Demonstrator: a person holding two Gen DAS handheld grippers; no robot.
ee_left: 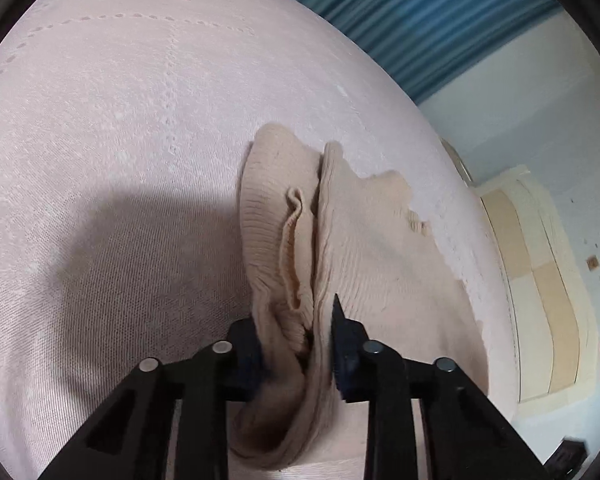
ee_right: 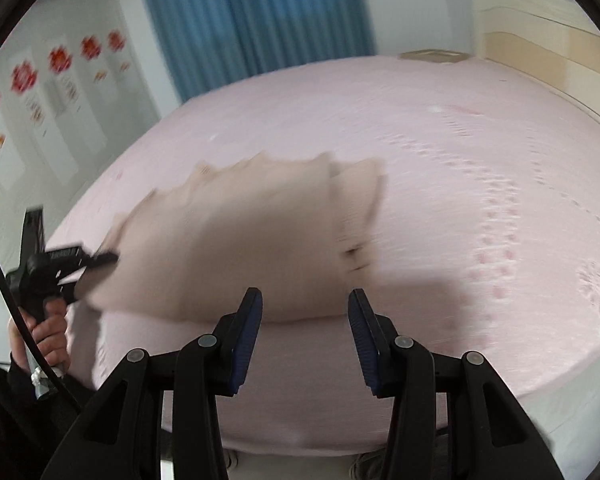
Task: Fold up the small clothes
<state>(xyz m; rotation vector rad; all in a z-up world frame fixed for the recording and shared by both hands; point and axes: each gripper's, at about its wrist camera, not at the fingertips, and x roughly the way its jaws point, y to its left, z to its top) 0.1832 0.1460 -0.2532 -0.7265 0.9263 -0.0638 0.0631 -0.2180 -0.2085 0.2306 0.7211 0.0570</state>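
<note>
A beige ribbed knit garment (ee_left: 340, 240) lies on the pink bed (ee_left: 120, 140). Its near edge is bunched into folds between the fingers of my left gripper (ee_left: 296, 332), which is shut on the fabric. In the right wrist view the garment (ee_right: 236, 232) is spread flat and blurred. The left gripper (ee_right: 104, 259), held in a hand (ee_right: 48, 328), grips the garment's left corner. My right gripper (ee_right: 306, 304) is open just short of the garment's near edge. Only bedspread shows between its blue pads (ee_right: 248, 340).
The pink bedspread (ee_right: 460, 200) fills most of both views, with its front edge (ee_right: 340, 440) below my right gripper. A blue curtain (ee_right: 252, 20) hangs behind it. A beige headboard (ee_right: 540, 40) stands at the far right, and a small cardboard box (ee_right: 432, 56) rests near it.
</note>
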